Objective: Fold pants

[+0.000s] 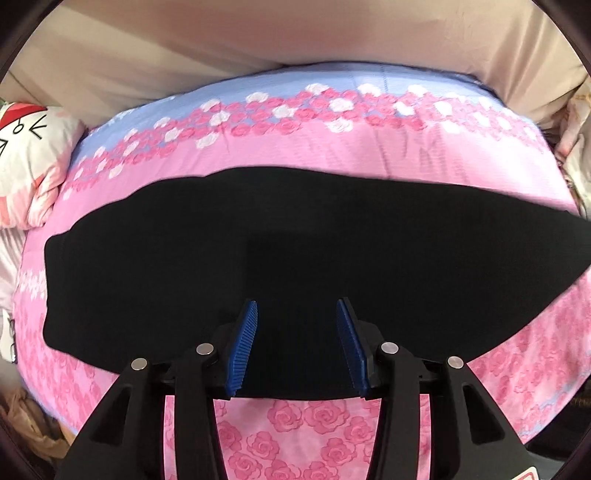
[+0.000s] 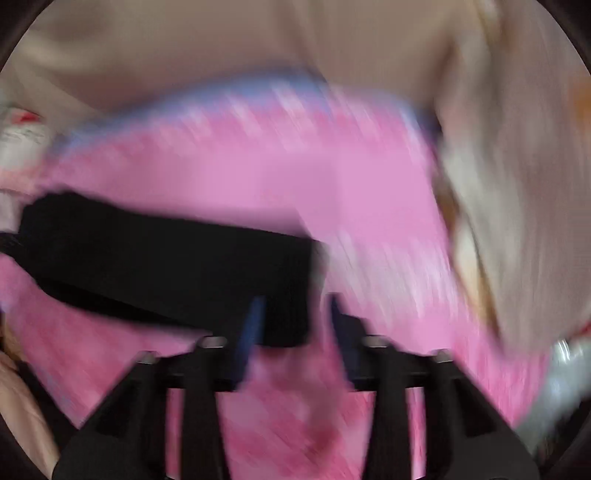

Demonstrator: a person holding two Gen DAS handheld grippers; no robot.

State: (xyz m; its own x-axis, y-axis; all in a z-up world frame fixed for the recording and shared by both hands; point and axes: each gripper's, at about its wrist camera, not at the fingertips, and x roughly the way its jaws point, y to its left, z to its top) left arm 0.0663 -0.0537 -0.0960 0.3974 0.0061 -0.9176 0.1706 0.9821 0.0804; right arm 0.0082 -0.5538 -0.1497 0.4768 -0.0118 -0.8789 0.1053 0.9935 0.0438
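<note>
Black pants [image 1: 280,254] lie flat in a long band across a pink rose-print bedspread [image 1: 332,151]. My left gripper [image 1: 297,314] is open, its blue pads over the near edge of the pants at their middle, holding nothing. The right wrist view is motion-blurred. There the pants [image 2: 170,266] run from the left to a squared end near the centre. My right gripper [image 2: 295,314] is open at that end, with the left finger over the black cloth and the right finger over the bedspread [image 2: 369,206].
A white cartoon-print pillow [image 1: 26,155] lies at the bed's left end. A beige wall or headboard [image 1: 295,33] runs behind the bed. Pale bedding or cloth [image 2: 517,221] is piled at the bed's right side.
</note>
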